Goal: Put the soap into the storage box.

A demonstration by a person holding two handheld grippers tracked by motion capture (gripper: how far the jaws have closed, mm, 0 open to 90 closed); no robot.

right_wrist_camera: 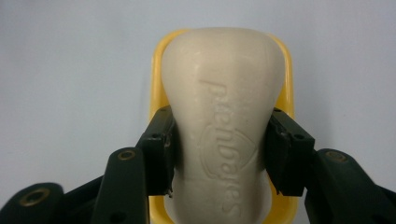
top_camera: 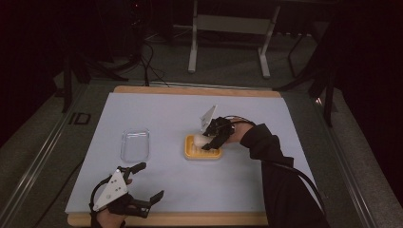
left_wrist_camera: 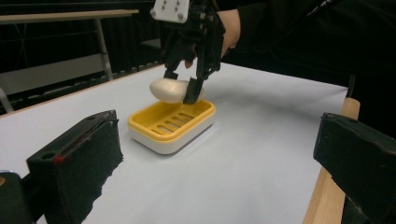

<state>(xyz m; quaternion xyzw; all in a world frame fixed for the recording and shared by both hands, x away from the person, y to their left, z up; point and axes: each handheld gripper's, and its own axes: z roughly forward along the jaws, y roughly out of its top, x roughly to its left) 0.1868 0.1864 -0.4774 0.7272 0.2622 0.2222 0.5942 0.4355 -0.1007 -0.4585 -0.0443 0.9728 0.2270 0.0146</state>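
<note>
Right gripper clenched on a cream soap bar, one pad pressing each long side; embossed lettering faced its camera. The bar hung just above the yellow soap dish, directly below the jaws, not yet resting on the slotted floor as far as the left gripper view showed. Dish sat on a pale blue mat. Farther out from that claw, toward the person's left, a clear shallow tray lay on the mat, well apart from the dish. Left gripper sat near the mat's near edge, jaws spread wide and holding nothing, pointed toward the dish.
</note>
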